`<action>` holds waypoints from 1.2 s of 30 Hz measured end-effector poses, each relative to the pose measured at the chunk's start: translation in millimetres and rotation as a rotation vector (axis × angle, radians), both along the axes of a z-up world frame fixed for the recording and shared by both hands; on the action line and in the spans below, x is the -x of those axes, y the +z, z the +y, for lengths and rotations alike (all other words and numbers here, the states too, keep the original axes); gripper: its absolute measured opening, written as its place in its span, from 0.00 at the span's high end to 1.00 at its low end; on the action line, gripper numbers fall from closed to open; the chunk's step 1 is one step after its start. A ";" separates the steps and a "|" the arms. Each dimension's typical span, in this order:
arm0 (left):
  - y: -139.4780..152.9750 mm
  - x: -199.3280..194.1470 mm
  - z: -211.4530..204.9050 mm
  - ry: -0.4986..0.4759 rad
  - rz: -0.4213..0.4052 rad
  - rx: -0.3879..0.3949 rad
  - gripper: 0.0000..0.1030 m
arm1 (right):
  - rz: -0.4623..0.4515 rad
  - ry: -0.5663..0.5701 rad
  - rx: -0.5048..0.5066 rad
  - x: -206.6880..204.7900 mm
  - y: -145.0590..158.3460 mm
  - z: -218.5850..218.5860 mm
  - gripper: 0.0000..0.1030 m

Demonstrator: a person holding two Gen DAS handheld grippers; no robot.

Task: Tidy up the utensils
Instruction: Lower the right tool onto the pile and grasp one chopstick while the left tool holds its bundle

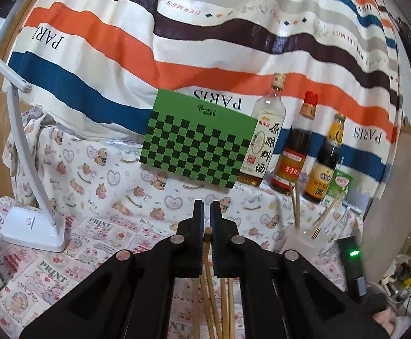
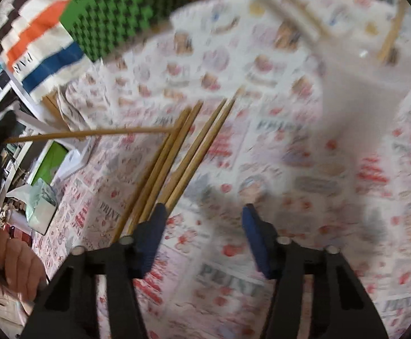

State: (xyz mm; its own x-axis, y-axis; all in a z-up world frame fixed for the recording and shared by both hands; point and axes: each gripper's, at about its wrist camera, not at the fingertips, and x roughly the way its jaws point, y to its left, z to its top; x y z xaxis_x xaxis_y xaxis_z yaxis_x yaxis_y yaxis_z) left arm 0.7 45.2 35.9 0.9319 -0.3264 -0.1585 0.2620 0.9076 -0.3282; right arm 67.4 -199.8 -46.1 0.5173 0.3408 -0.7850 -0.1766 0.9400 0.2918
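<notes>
My left gripper [image 1: 206, 206] is shut on one wooden chopstick [image 1: 207, 243], whose end shows between the jaws; it hangs down toward the table. The same chopstick shows in the right wrist view [image 2: 92, 133], held level from the left edge. Several more chopsticks [image 2: 174, 163] lie side by side on the printed tablecloth; they also show under my left gripper [image 1: 225, 310]. My right gripper [image 2: 204, 212] is open and empty, just right of the lying chopsticks. A clear utensil cup [image 1: 307, 237] at right holds chopsticks and a small fork. The right wrist view is blurred.
A green checkered box [image 1: 197, 141] leans against the striped cloth at the back. Three sauce bottles [image 1: 293, 147] and a green carton [image 1: 339, 186] stand right of it. A white desk lamp [image 1: 33, 226] stands at left. A black device with a green light [image 1: 353, 265] sits at right.
</notes>
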 end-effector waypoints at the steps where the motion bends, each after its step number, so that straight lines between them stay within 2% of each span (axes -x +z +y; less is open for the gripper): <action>1: 0.8 1.9 1.1 0.002 -0.012 0.004 0.97 | 0.002 -0.005 0.022 -3.3 -1.4 6.8 0.53; 3: 2.9 8.9 1.5 0.016 -0.045 0.004 0.97 | 0.003 -0.006 0.043 -7.0 -1.7 16.9 0.53; 7: 7.8 21.4 -1.4 0.054 -0.111 -0.017 0.97 | 0.035 -0.006 0.172 -15.4 -6.6 39.2 0.53; 13: 11.7 31.8 -12.2 0.051 -0.166 -0.068 0.97 | 0.043 0.014 0.221 -16.1 -5.9 49.8 0.54; 19: 12.2 37.5 -23.9 0.056 -0.194 -0.120 0.97 | 0.069 -0.026 0.243 -15.3 -5.6 51.0 0.53; 21: 11.4 35.0 -21.6 0.056 -0.180 -0.105 0.97 | 0.064 -0.030 0.258 -15.9 -5.9 52.9 0.53; 29: -2.3 0.4 -0.2 -0.006 -0.014 0.024 0.96 | 0.069 -0.004 0.238 -11.9 -5.1 54.1 0.53; 36: -9.6 -8.7 -8.7 -0.010 0.045 -0.004 0.96 | 0.064 0.020 0.263 -8.5 -5.6 58.5 0.53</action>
